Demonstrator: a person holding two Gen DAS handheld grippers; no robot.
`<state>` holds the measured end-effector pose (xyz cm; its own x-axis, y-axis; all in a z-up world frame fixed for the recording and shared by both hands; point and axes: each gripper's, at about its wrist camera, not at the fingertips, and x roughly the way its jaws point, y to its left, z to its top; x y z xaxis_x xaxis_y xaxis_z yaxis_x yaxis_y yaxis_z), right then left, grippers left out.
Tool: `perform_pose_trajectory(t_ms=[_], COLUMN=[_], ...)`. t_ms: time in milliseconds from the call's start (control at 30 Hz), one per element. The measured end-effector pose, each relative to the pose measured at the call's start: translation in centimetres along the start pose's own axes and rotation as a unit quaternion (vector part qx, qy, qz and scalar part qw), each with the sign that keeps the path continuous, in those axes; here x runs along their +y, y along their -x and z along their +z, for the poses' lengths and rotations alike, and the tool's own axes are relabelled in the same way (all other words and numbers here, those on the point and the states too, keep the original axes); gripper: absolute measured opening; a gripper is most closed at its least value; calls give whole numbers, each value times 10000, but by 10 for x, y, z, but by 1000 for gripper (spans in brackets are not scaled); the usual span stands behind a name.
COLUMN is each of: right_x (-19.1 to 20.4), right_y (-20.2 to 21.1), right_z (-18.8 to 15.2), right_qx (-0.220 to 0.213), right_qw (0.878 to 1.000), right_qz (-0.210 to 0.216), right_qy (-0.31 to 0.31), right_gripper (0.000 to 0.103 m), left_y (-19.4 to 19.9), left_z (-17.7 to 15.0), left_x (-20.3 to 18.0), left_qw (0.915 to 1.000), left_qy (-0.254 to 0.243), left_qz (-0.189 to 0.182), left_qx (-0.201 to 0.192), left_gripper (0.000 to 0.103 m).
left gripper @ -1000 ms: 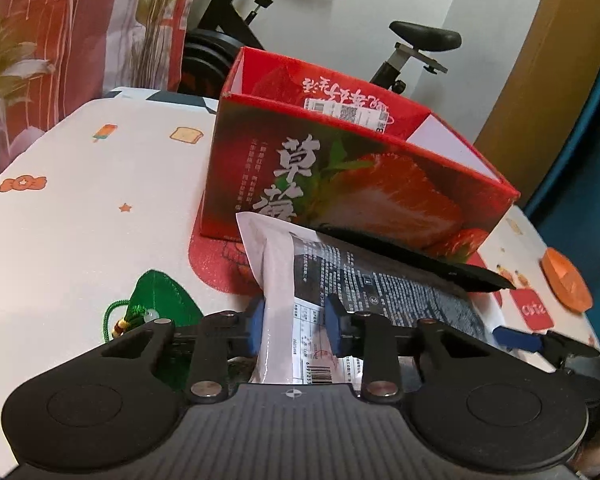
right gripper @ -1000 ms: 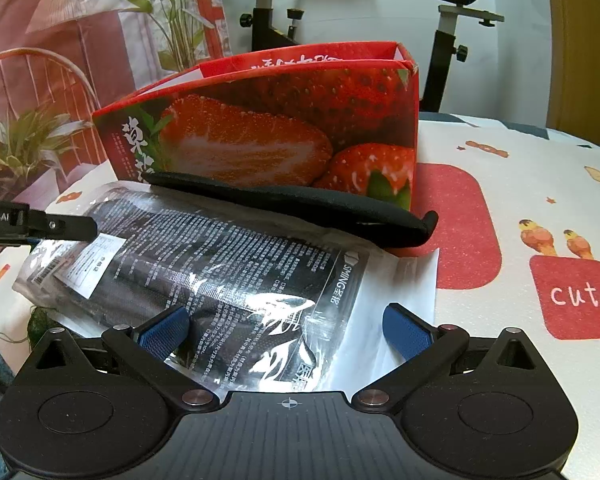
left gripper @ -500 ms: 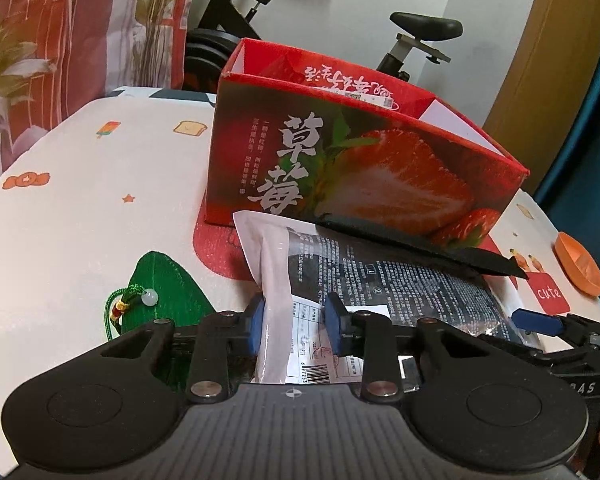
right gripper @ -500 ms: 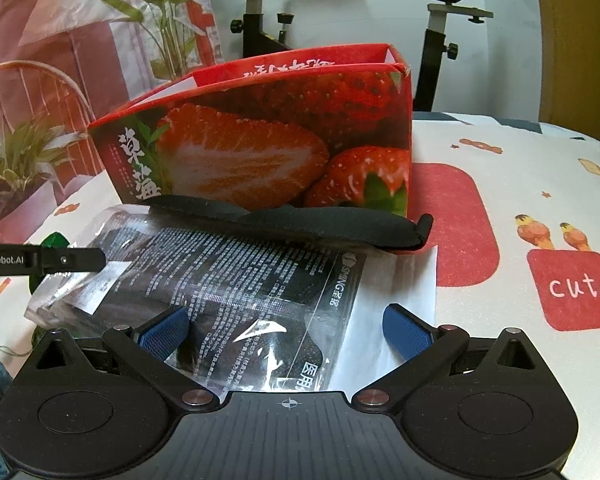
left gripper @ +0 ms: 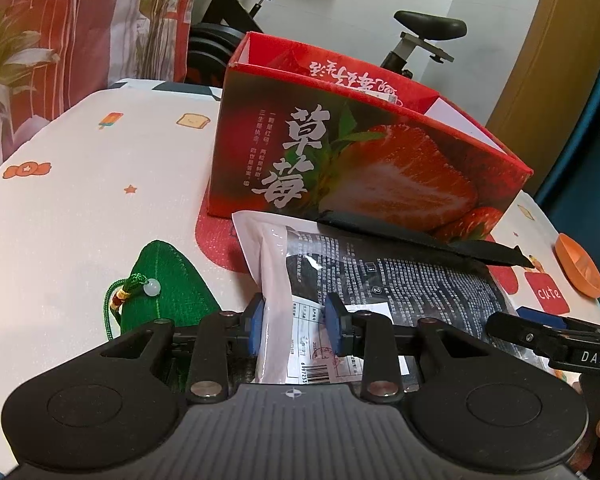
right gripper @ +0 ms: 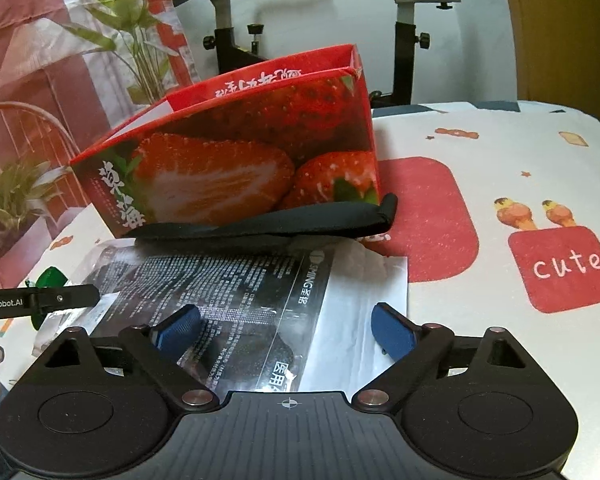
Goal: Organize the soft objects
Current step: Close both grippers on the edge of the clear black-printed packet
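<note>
A clear plastic packet (left gripper: 400, 280) with a dark fabric item and printed text lies on the table before a red strawberry box (left gripper: 360, 160). My left gripper (left gripper: 294, 328) is shut on the packet's white end. The packet also shows in the right wrist view (right gripper: 260, 300). My right gripper (right gripper: 286, 326) is open, its blue pads either side of the packet's other end. A black strap (right gripper: 268, 220) lies between packet and box (right gripper: 240, 160). A green pouch (left gripper: 168, 284) with a cord lies left of my left gripper.
The table (left gripper: 80, 200) has a white cloth with red patches and small prints. An orange dish (left gripper: 580, 266) sits at the far right. An exercise bike (right gripper: 404, 32) and plants stand behind the table.
Both grippers have pulled back and lifted a little, so the box sits farther off. The packet's left end stays in my left gripper. My right gripper stays open.
</note>
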<state>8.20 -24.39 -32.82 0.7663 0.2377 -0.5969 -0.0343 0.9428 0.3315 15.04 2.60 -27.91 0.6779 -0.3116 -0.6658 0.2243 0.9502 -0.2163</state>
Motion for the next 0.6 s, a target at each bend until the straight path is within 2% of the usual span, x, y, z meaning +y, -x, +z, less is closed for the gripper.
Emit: perform_pose_trajectory(t_ms=[300,367,433,600], right_x=[-2,-4,0,13], right_y=[-1,1,6,16], right_z=[4,5,8,14], right_qx=[67,63,1,-119], right_qw=[9998,9994,9994,9987], right_qz=[72,210,322,111], right_qy=[-155,-264,-103,488], right_gripper=[90,70,56,48], left_y=[-1,-1,1,4], left_z=[-2,-2,-2,-1], left_x=[0,0,-1,-5], left_qw=[10000,10000,10000,9999], left_qy=[27,24,-8,-129], left_qz=[-3,3,-23,-73], left_qx=[3,2,-8,-31], left_gripper=[34,34,34,33])
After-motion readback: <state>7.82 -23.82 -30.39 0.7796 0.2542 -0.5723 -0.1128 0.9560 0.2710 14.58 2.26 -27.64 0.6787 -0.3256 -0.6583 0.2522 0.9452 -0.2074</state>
